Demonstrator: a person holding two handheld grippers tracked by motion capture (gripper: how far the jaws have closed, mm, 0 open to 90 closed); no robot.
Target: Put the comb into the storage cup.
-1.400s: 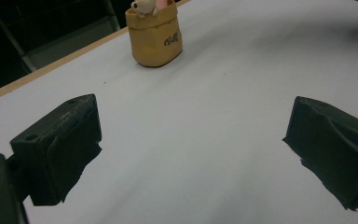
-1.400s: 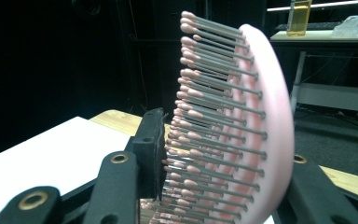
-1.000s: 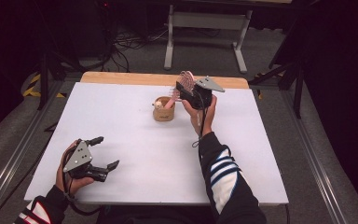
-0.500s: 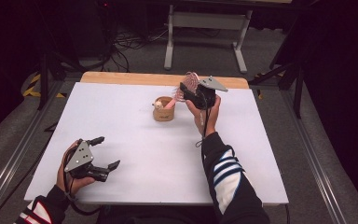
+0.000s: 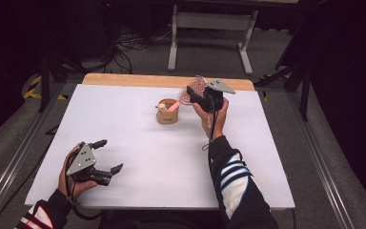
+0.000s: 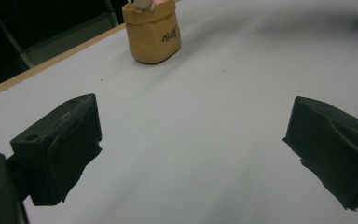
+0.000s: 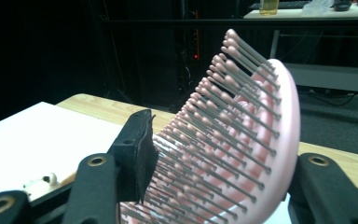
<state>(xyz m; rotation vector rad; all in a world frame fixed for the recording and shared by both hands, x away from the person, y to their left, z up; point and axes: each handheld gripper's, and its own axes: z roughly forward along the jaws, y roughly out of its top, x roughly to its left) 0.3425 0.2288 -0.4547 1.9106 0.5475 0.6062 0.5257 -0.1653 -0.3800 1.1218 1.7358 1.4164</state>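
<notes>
Right gripper (image 5: pixel 194 95) raised at hairbrush (image 5: pixel 194 89), jaws opening.

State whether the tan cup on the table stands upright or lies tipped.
Upright. The tan cup sits on its base on the white table, mouth up, with the pink hairbrush handle leaning into it.

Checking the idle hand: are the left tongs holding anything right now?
No, the left tongs stand wide open over bare white table, with nothing between them.
</notes>
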